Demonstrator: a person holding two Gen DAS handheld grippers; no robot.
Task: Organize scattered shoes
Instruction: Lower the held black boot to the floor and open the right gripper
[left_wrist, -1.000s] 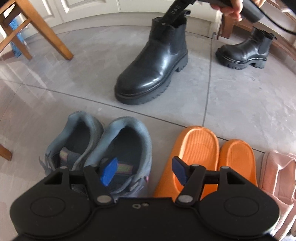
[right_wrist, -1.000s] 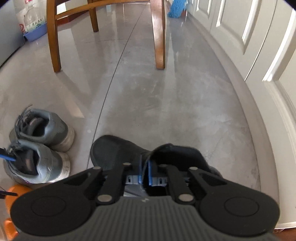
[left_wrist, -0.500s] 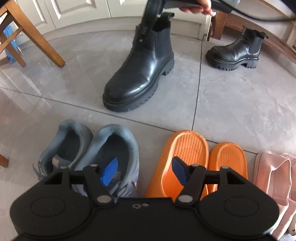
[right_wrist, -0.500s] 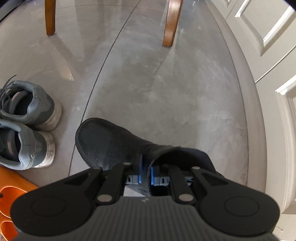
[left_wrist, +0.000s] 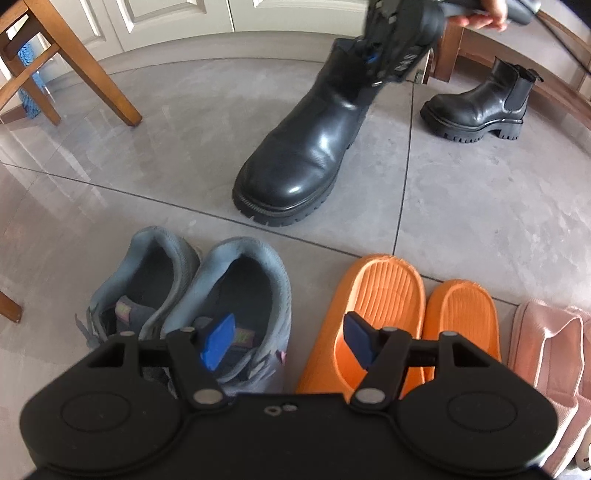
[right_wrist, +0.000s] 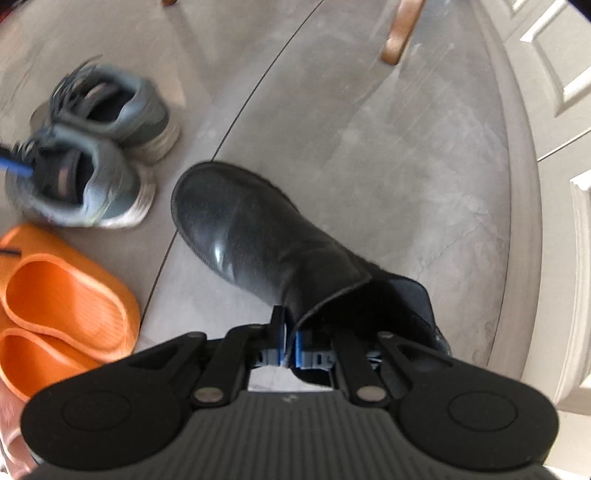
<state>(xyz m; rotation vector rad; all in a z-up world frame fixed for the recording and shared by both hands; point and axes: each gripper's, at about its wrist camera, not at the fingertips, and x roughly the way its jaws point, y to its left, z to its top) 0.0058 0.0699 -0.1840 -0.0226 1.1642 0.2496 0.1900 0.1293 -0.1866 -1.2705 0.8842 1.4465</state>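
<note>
Right hand-held gripper (right_wrist: 290, 341) clenched on collar edge of black boot (right_wrist: 251, 243), pointing steeply down. Boot tilted, toe low over grey tile floor (left_wrist: 480, 206), pointing toward row of shoes. Can't tell if sole touches floor.

Left hand-held gripper (left_wrist: 284, 338) released, blue pads (left_wrist: 218, 341) apart, nothing between, hovering over grey sneakers (left_wrist: 207, 295) and orange slides (left_wrist: 410, 306). Both pairs side by side on floor, pink slippers (left_wrist: 546, 350) just beside slides.

Second black boot (left_wrist: 480, 107) upright, well apart, near wooden furniture. Wooden chair (left_wrist: 74, 62) far left.
</note>
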